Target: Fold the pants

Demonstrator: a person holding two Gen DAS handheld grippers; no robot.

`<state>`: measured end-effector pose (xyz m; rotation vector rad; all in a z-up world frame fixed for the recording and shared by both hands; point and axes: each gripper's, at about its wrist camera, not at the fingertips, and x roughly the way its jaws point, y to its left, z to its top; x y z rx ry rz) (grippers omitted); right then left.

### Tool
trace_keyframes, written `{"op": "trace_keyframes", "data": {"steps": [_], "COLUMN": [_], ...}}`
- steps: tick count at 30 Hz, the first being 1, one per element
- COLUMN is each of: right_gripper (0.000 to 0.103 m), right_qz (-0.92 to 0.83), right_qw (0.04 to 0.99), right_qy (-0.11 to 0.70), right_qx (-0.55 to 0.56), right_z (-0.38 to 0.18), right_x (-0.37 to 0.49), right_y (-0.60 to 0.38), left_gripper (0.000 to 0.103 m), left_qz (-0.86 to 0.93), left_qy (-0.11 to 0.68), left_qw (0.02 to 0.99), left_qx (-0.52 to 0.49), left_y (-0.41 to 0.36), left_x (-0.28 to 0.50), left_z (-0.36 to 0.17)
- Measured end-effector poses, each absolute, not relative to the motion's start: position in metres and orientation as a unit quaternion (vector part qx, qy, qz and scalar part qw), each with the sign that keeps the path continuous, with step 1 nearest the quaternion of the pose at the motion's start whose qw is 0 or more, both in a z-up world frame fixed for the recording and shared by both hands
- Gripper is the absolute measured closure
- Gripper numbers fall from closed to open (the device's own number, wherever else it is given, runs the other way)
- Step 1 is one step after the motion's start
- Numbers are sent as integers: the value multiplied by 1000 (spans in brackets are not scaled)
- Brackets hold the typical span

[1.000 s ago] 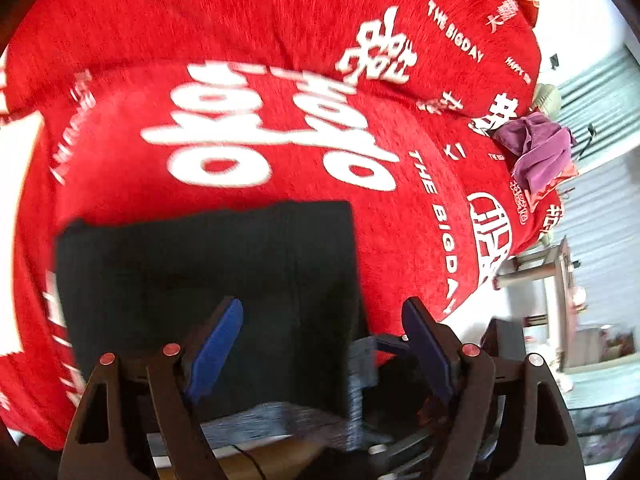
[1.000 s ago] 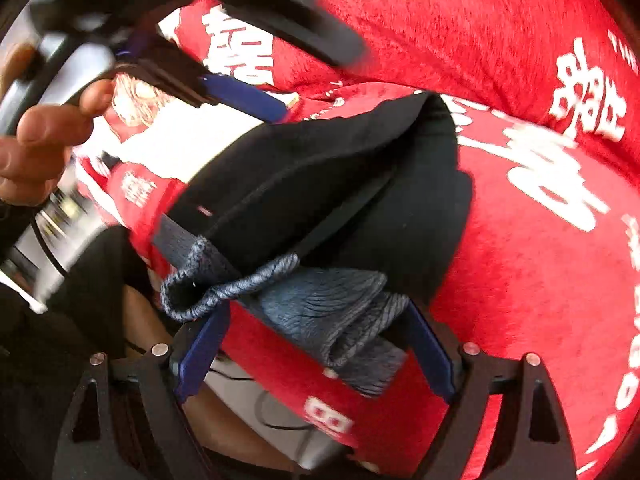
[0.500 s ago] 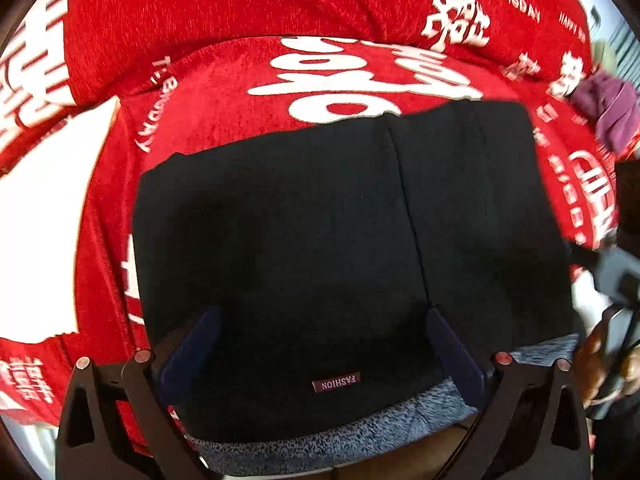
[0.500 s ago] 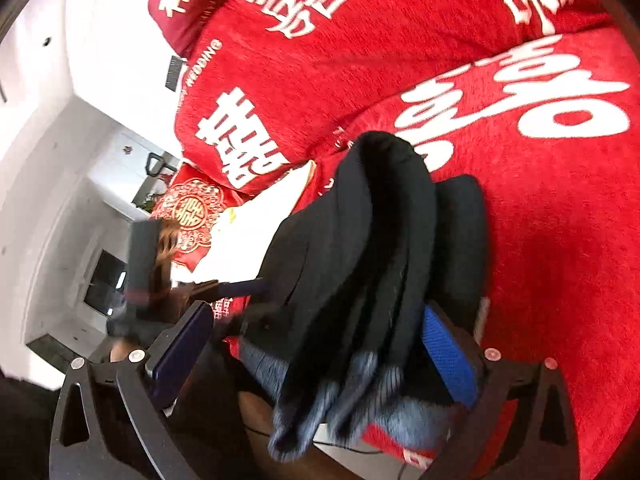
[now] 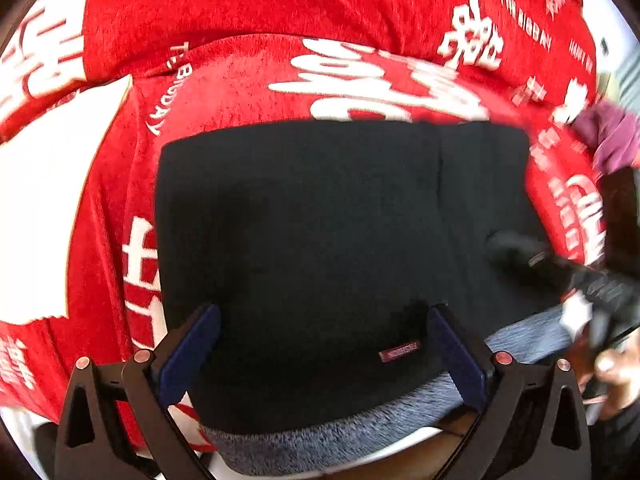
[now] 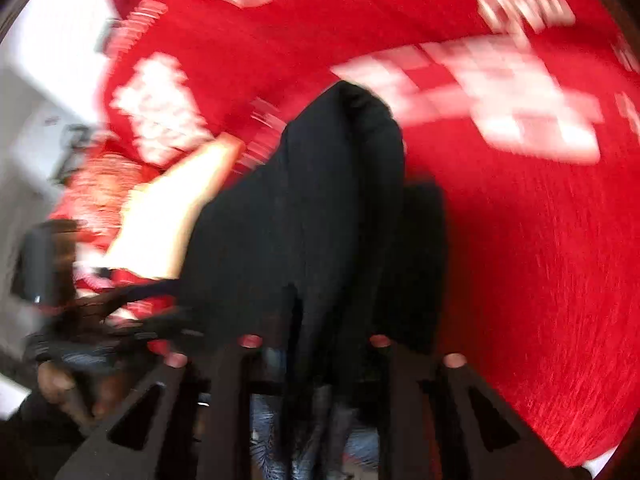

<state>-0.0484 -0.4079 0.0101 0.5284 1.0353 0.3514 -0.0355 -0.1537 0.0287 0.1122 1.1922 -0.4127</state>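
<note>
A red plush cover printed with white characters and lettering (image 5: 248, 92) spreads over a cushioned seat and its backrest, filling most of both views. At the far left of the left wrist view a plain white patch (image 5: 44, 216) of that cover runs to the picture's edge, and a strip of bare red lies between it and the garment. The folded black pants with a mottled grey waistband (image 5: 320, 232) lie flat on the seat, a neat rectangle whose far edge falls just short of the big white print; the grey waistband sits nearest the camera, at the seat's front edge. The left tongs (image 5: 324, 344) hang over that near edge, spread wide and released, the blue-padded fingers (image 5: 188, 352) straddling the waistband end without pinching it. A small maroon label (image 5: 400, 350) shows just inside the right finger. Open red cover remains beyond the pants and to their right, where a crumpled purple cloth (image 5: 612, 136) lies well apart.

In the blurred right wrist view, the right tongs (image 6: 316, 344) have just been closing and are clenched on the stacked right edge of the pants (image 6: 320, 220), the layers bunched between them. Broad bare red cover (image 6: 540, 260) extends to the right.
</note>
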Motion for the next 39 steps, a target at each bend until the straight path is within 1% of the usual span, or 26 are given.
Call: {"op": "trace_keyframes", "data": {"steps": [2, 4, 6, 8, 10, 12, 13, 15, 17, 18, 19, 22, 24, 26, 28, 30, 31, 32, 33, 35, 36, 39], "right_gripper": [69, 58, 45, 38, 19, 18, 18, 19, 18, 18, 18, 18, 18, 17, 17, 16, 16, 17, 16, 12, 11, 11], "right_qz": [163, 125, 49, 59, 95, 140, 152, 139, 123, 118, 124, 115, 125, 157, 188, 214, 207, 187, 184, 184, 183, 152], "right_qw": [813, 828, 878, 915, 930, 936, 930, 911, 872, 862, 868, 873, 891, 898, 894, 877, 869, 849, 841, 852, 849, 871], "right_qy": [475, 468, 437, 381, 347, 324, 335, 388, 471, 486, 473, 463, 428, 407, 405, 428, 448, 491, 505, 482, 485, 462], "right_qx": [294, 283, 191, 119, 75, 16, 1, 5, 50, 76, 87, 102, 82, 60, 45, 42, 44, 53, 67, 89, 100, 74], "right_z": [13, 29, 65, 104, 127, 136, 128, 100, 53, 41, 42, 75, 103, 115, 109, 88, 74, 49, 38, 47, 53, 72], "right_x": [-54, -63, -74, -81, -78, -63, -46, -14, 17, 24, 17, -3, -37, -82, -108, -118, -116, -108, -104, -104, -101, -95], "right_y": [-420, -424, -414, -396, -370, -344, -335, -335, -352, -364, -375, -384, -378, -365, -349, -334, -332, -334, -337, -341, -341, -341], "left_gripper": [0, 0, 0, 0, 0, 0, 0, 0, 0, 0, 0, 0, 0, 0, 0, 0, 0, 0, 0, 0, 0, 0], "left_qz": [-192, -199, -199, -195, -190, -189, -191, -195, -203, -203, -203, -198, -199, -197, -192, -187, -188, -188, -184, -183, -182, -179], "left_qy": [550, 553, 554, 552, 543, 537, 538, 540, 538, 537, 538, 540, 542, 543, 544, 545, 544, 544, 542, 540, 540, 542], "left_qw": [811, 808, 808, 810, 817, 821, 820, 818, 817, 817, 816, 817, 816, 816, 817, 817, 818, 817, 819, 821, 821, 821], "left_qx": [61, 47, 28, 30, 44, 44, 42, 40, 44, 52, 53, 35, 7, -9, -9, 8, 14, 20, 29, 31, 30, 30], "left_y": [-156, -153, -148, -149, -153, -153, -152, -148, -147, -147, -146, -138, -130, -125, -125, -130, -132, -133, -135, -135, -134, -133], "left_x": [-39, -40, -39, -38, -41, -43, -43, -46, -50, -52, -52, -52, -51, -50, -48, -48, -49, -51, -52, -52, -52, -52], "left_z": [33, 38, 38, 34, 31, 31, 32, 33, 35, 35, 34, 36, 39, 39, 35, 31, 30, 29, 29, 28, 27, 26]}}
